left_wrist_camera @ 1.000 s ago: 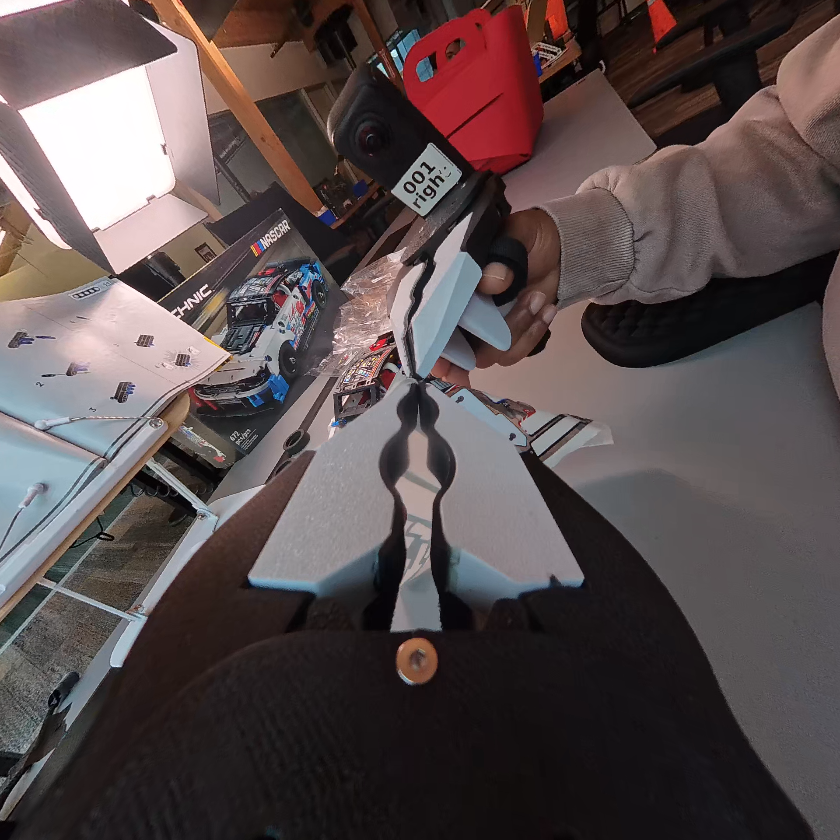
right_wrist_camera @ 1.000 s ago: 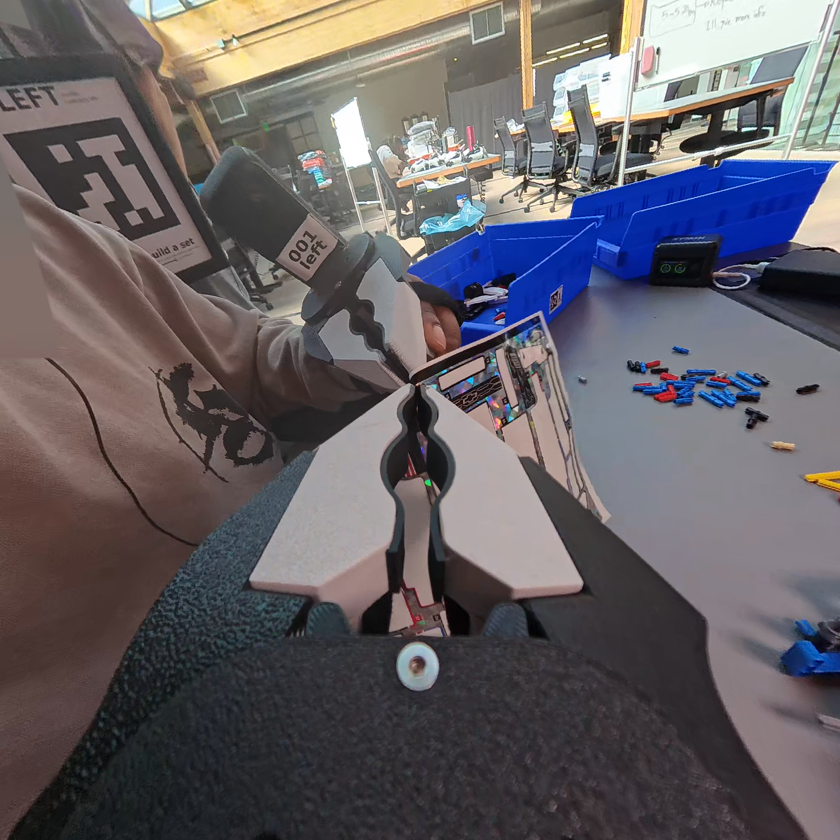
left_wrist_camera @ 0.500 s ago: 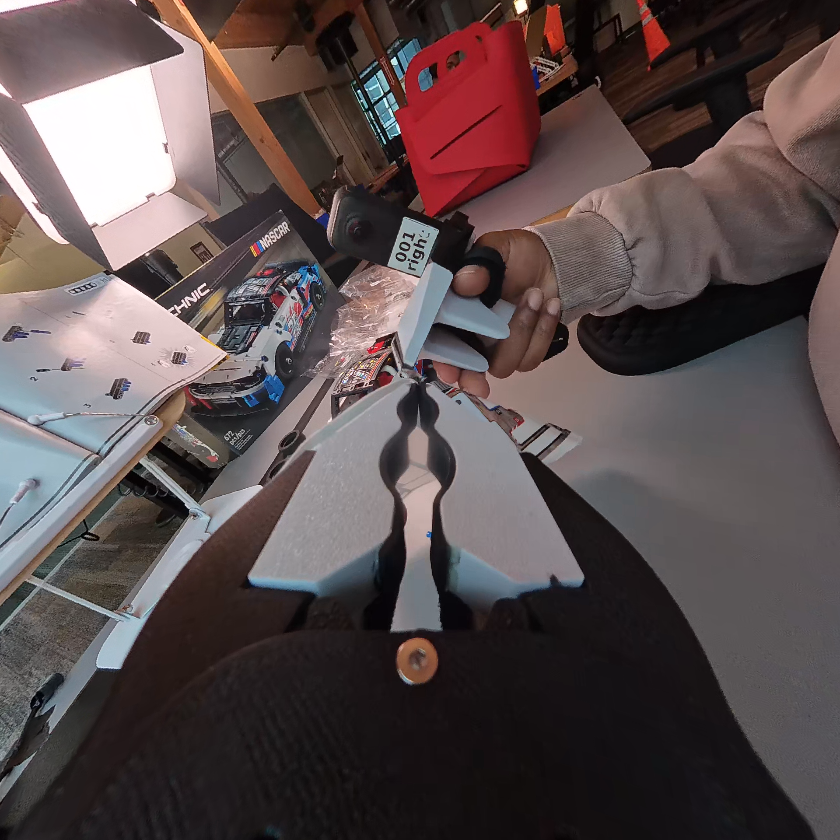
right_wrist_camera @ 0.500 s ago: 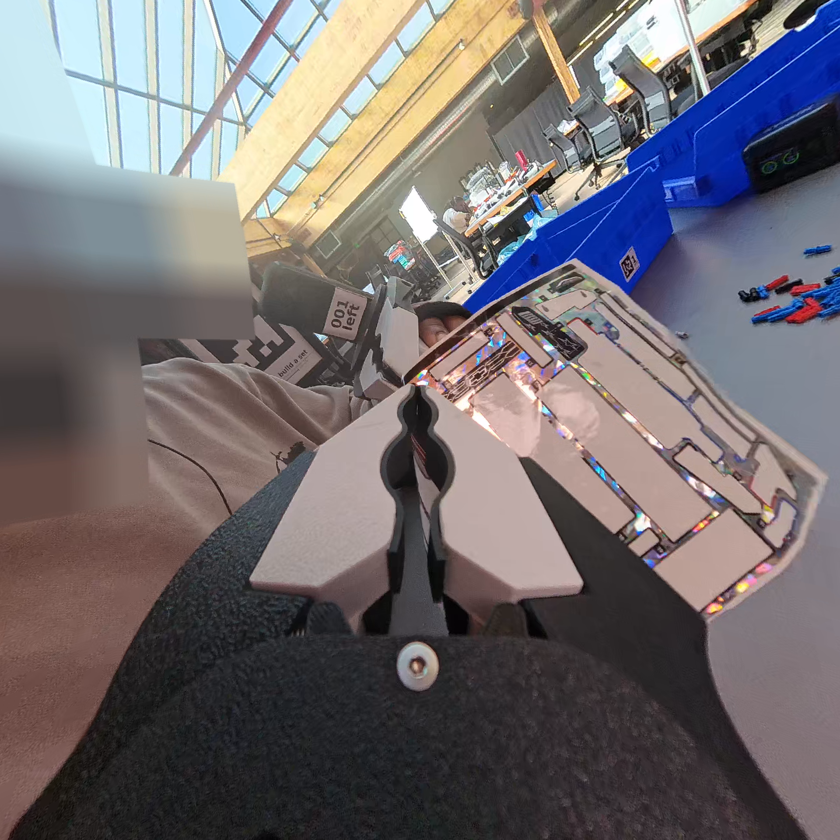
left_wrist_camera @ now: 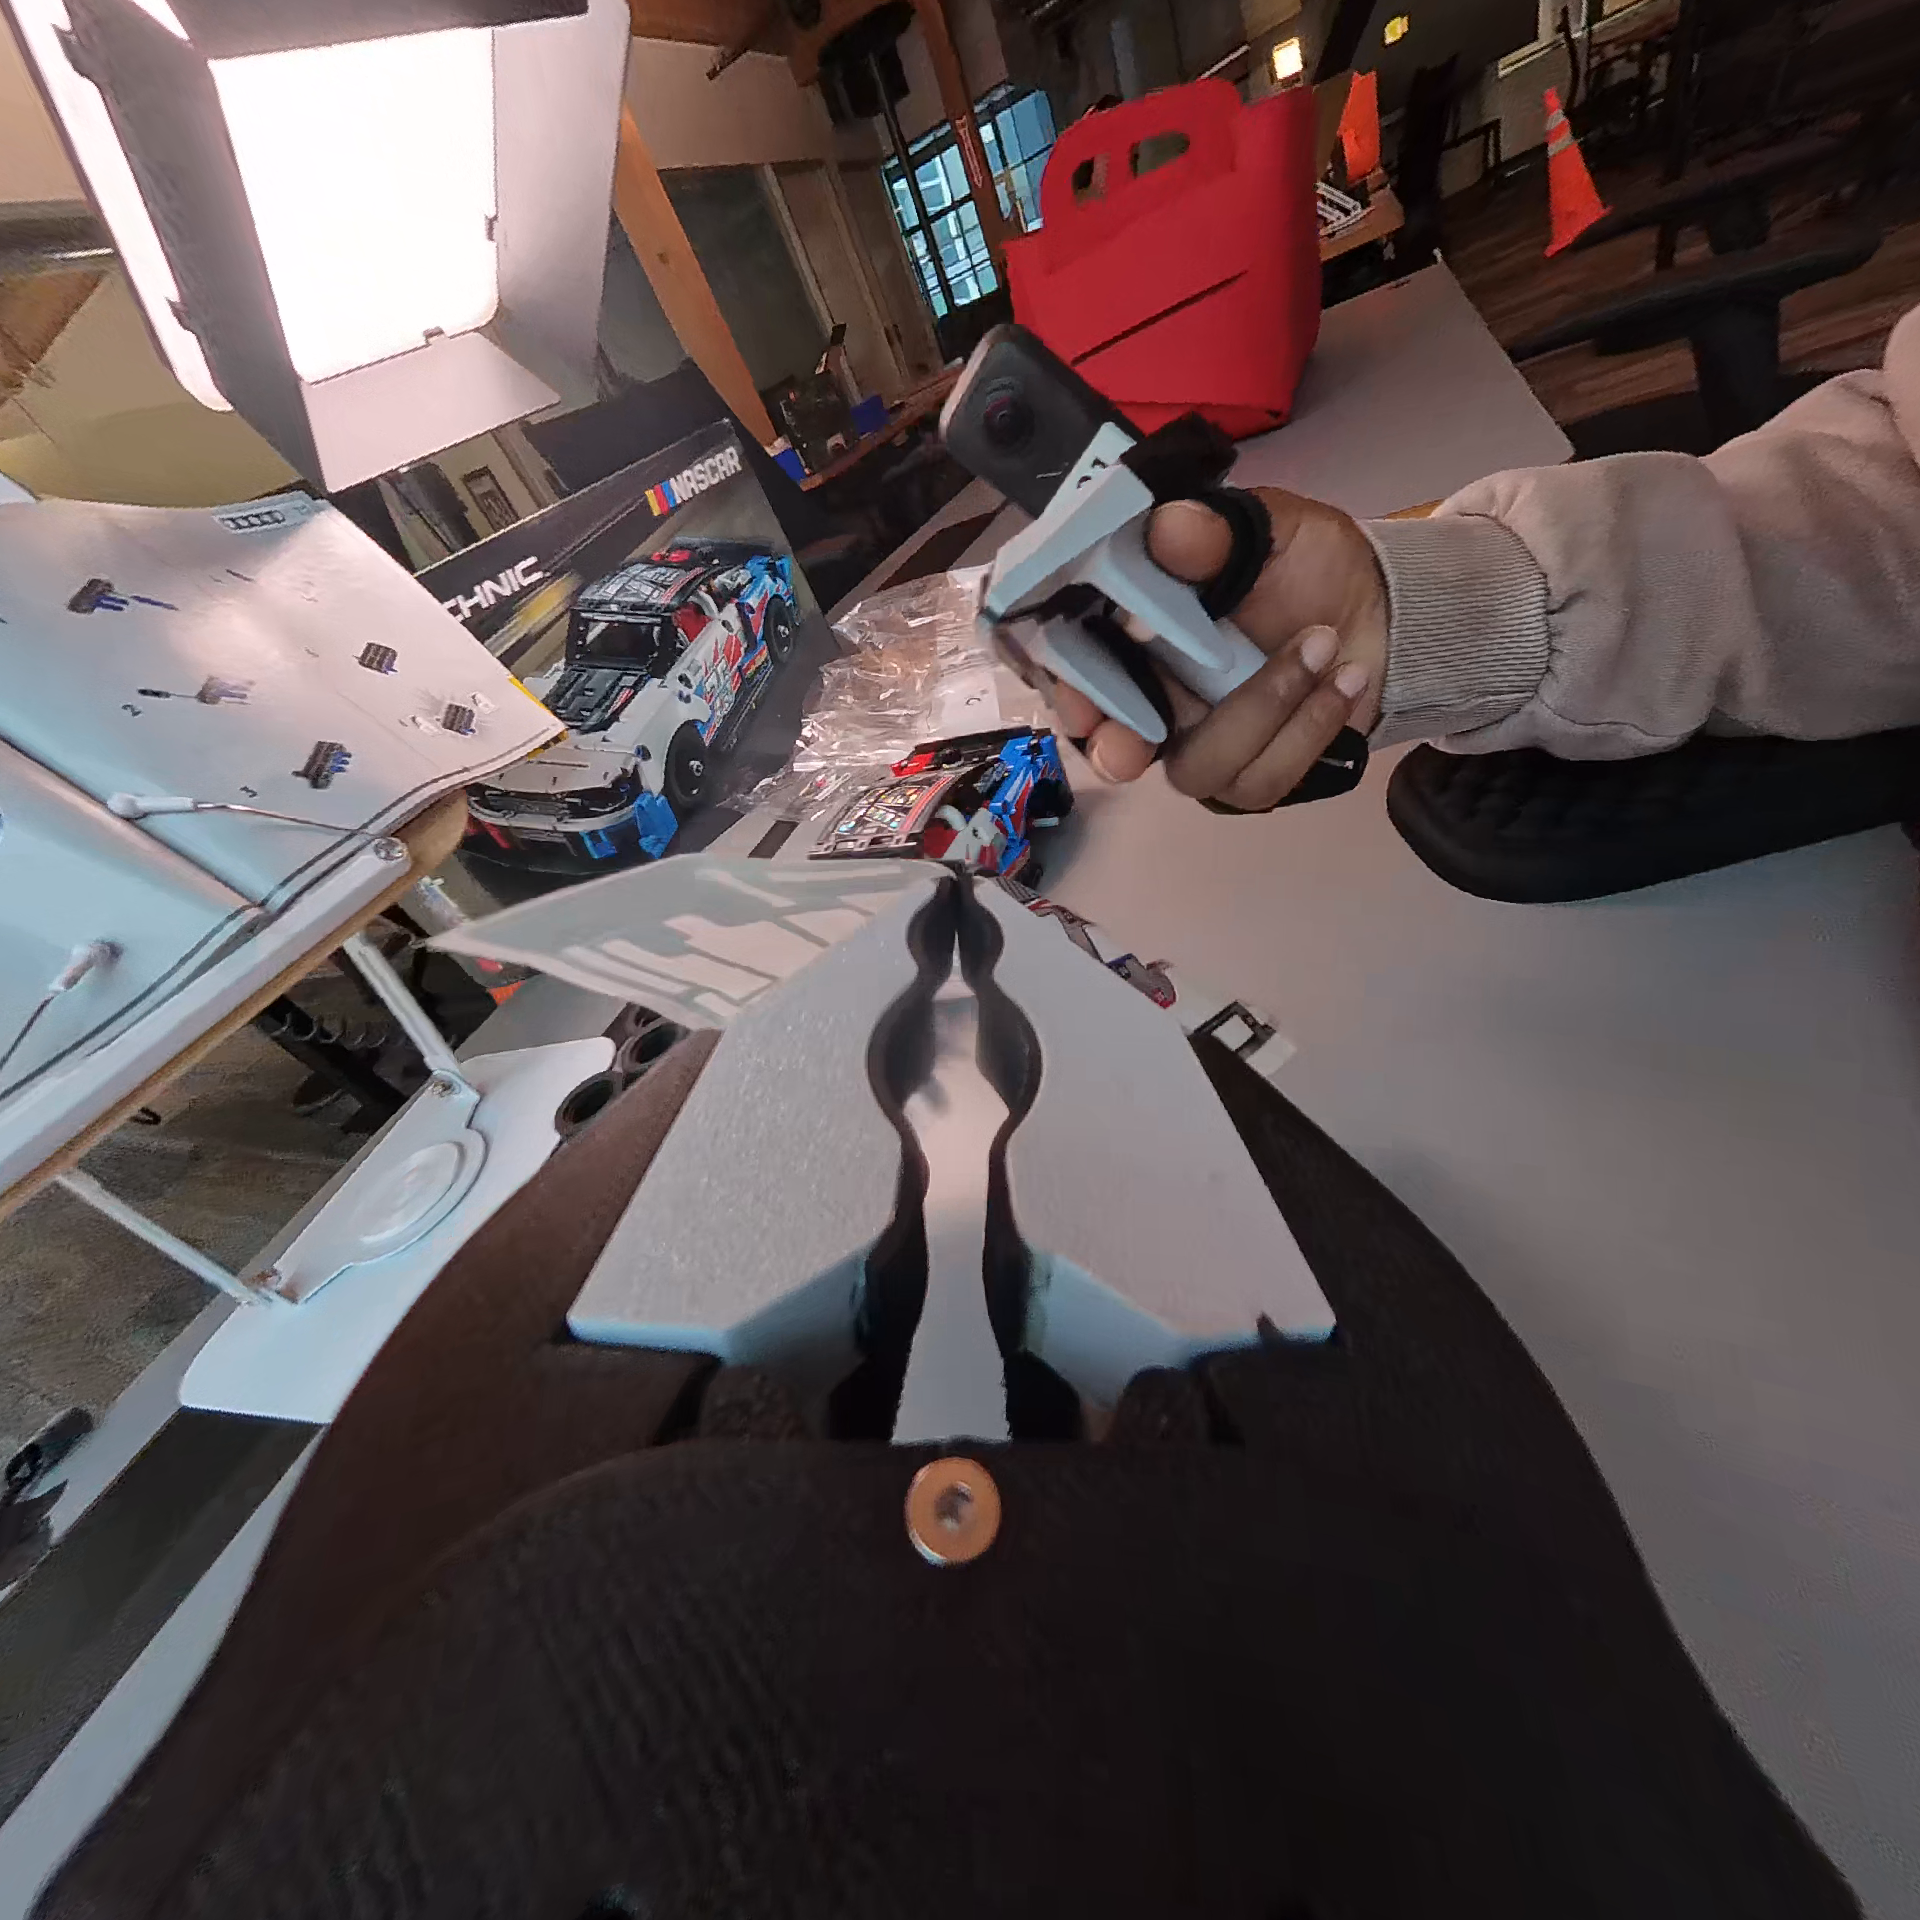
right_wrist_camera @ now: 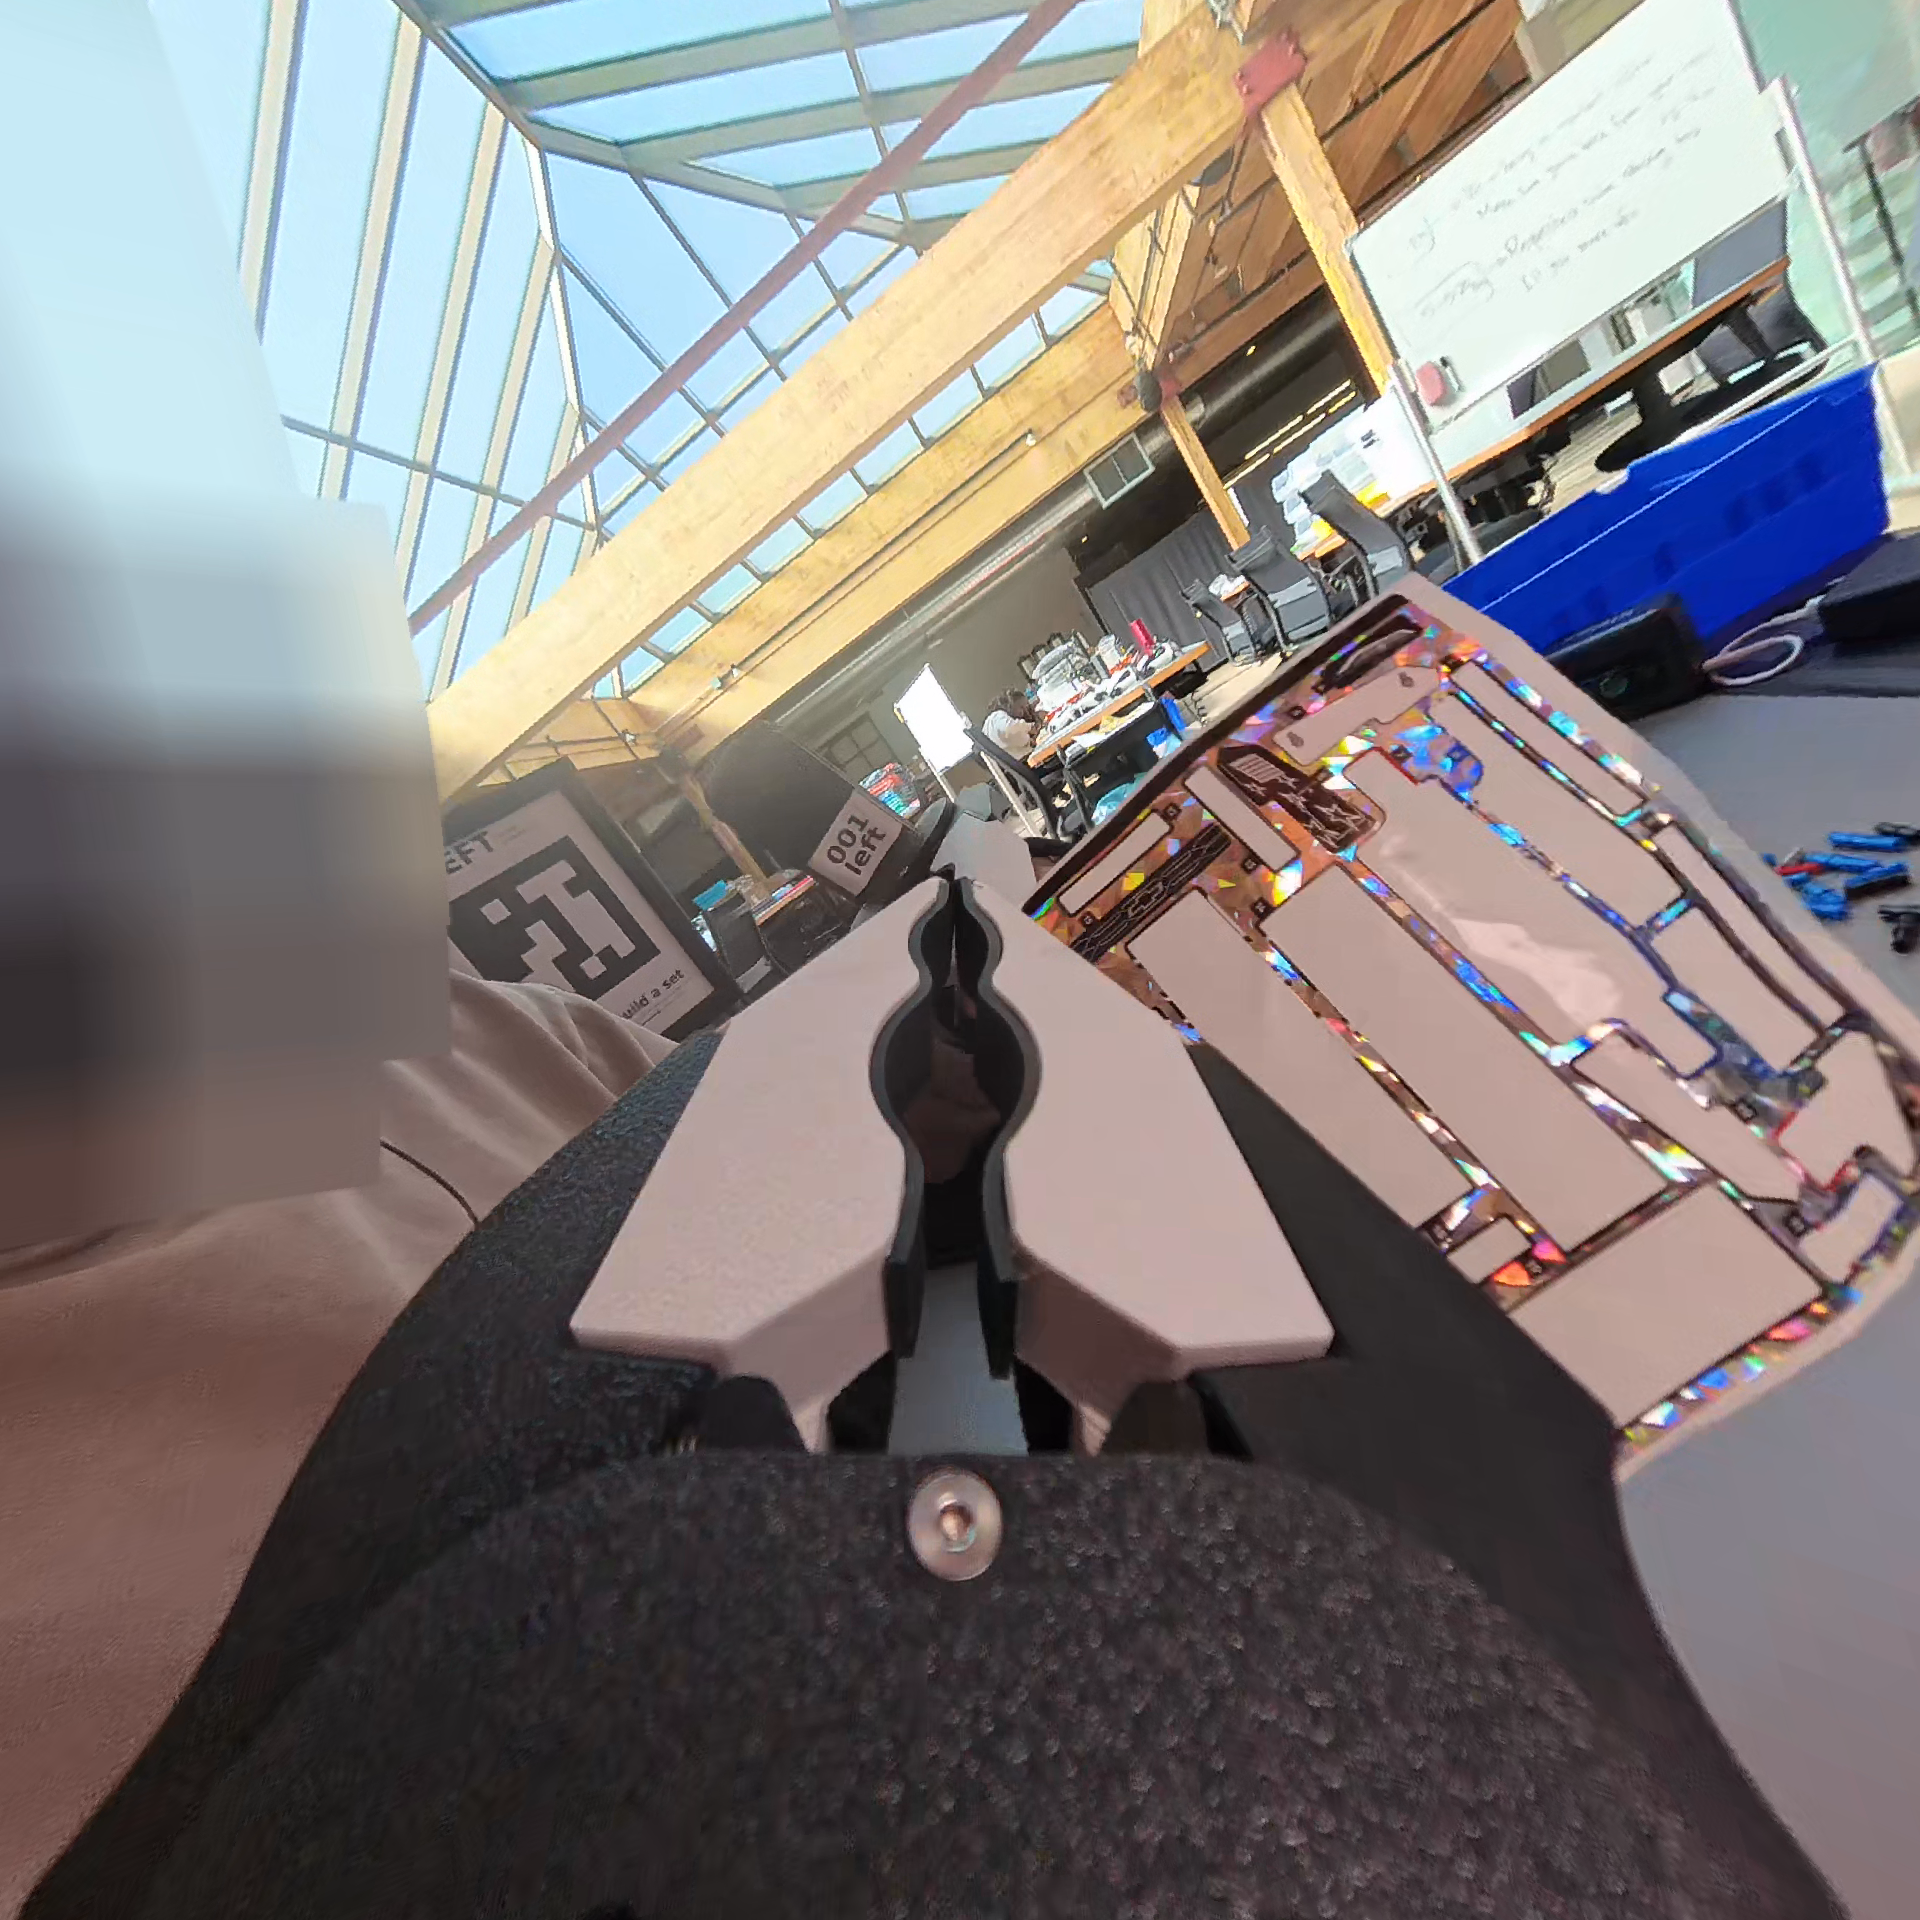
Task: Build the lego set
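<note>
Above the grey table (left_wrist_camera: 1558, 1143), the left gripper (left_wrist_camera: 957, 888) pinches the edge of the sticker sheet (left_wrist_camera: 675, 935), fingertips pressed together on it. Raised nearby, the right gripper (right_wrist_camera: 956, 894) has its tips closed, whether on a sticker I cannot tell. Behind sits the model car (left_wrist_camera: 956, 800).

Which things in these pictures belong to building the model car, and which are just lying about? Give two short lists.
Belonging to the job:
sticker sheet, pinched by the left gripper
half-built car
small loose pins
instruction booklet
set box
right gripper, shut

Just lying about:
red bag
blue bins
studio lamp
empty plastic bags
</note>
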Tool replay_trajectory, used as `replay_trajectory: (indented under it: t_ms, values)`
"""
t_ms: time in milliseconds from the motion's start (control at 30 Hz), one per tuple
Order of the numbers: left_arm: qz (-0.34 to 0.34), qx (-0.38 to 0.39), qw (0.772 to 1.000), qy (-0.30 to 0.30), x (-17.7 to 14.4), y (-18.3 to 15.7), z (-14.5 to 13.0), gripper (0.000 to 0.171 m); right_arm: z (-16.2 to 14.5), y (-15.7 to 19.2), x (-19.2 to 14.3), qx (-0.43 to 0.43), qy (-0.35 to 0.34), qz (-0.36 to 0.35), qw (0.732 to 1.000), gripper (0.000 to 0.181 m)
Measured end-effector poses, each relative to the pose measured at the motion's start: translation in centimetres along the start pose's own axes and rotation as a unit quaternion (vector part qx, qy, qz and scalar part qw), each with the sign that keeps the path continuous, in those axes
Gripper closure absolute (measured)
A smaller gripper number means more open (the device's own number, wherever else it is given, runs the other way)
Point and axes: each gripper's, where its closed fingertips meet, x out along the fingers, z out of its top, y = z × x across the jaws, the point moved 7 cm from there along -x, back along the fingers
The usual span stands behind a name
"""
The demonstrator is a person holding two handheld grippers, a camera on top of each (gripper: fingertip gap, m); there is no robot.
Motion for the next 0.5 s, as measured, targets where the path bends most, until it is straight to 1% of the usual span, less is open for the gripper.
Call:
replay_trajectory:
  t_ms: [67, 133, 200, 267, 333, 433, 500]
  values:
    - [0.014, -0.005, 1.000, 0.006, -0.6, 1.9, 0.2, 0.171, 0.6, 0.2, -0.6, -0.016, -0.020, -0.005, 1.000, 0.181]
    - [0.030, -0.023, 0.999, 0.008, -1.7, 4.9, 0.9, 0.171, 1.1, 0.2, -1.3, -0.032, -0.037, -0.023, 0.999, 0.181]
    - [0.054, -0.052, 0.997, 0.017, -3.0, 8.8, 1.2, 0.171, 1.5, 0.0, -2.1, -0.052, -0.045, -0.045, 0.997, 0.181]
    - [0.069, -0.102, 0.992, 0.014, -4.5, 13.2, 0.9, 0.171, 1.6, -0.2, -2.9, -0.067, -0.047, -0.067, 0.994, 0.181]
    - [0.108, -0.141, 0.984, 0.010, -5.8, 18.0, -0.3, 0.171, 1.7, -0.5, -3.6, -0.074, -0.048, -0.081, 0.993, 0.181]
    - [0.140, -0.204, 0.969, 0.007, -7.2, 24.0, -2.9, 0.171, 1.8, -1.0, -4.2, -0.076, -0.052, -0.093, 0.991, 0.181]
    - [0.153, -0.200, 0.968, -0.010, -7.9, 26.7, -3.9, 0.171, 1.7, -1.1, -4.4, -0.083, -0.052, -0.101, 0.990, 0.181]
